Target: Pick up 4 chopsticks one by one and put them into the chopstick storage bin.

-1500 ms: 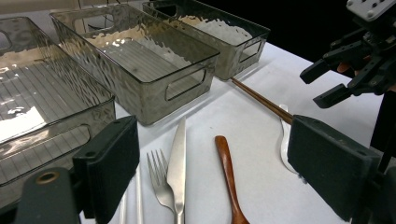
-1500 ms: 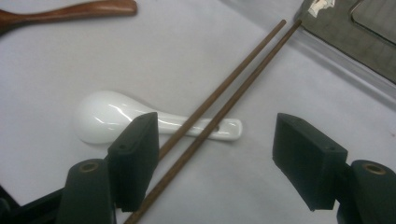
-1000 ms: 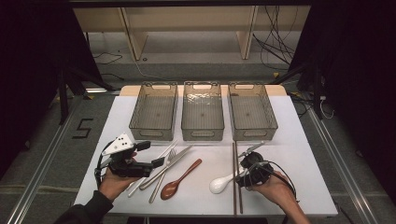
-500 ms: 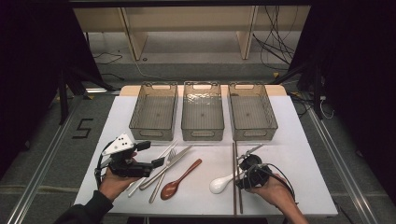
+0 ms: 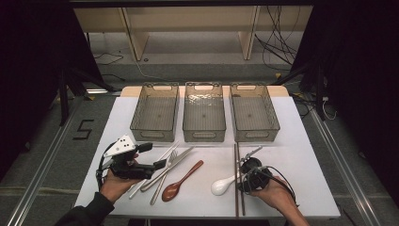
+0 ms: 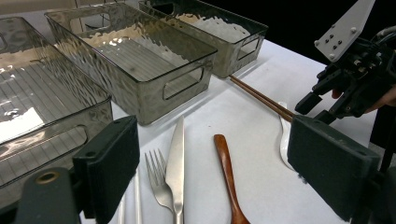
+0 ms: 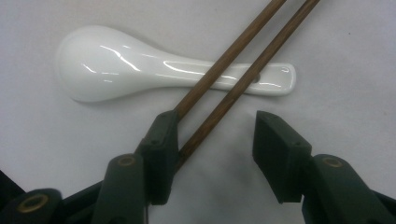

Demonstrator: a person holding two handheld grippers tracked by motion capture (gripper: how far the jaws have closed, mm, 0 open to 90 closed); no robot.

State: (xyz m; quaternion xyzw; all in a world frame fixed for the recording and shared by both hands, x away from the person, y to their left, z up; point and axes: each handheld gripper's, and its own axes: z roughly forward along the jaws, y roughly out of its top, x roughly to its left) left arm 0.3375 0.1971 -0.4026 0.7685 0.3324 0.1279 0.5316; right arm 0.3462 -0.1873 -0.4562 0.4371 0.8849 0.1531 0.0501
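Two grippers, high view: left gripper (image 5: 162, 164) is hovering over the cutlery (image 5: 171, 162); right gripper (image 5: 245, 173) is sitting at the chopsticks (image 5: 236, 160).
Left gripper view: jaws are standing spread, holding nothing.
Right gripper view: jaws have just been closing, chopsticks (image 7: 224, 88) lying between them across the white spoon (image 7: 116, 63), right pad not touching.

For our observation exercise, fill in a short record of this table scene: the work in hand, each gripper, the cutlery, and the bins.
work in hand: right gripper closing around the wooden chopsticks
right gripper: jaws have just been closing; one finger touches a chopstick, the other stands apart
left gripper: open, holding nothing, above the fork and knife
white spoon: lies under the chopsticks
wooden spoon: between knife and white spoon
bins: three, side by side, nothing in them
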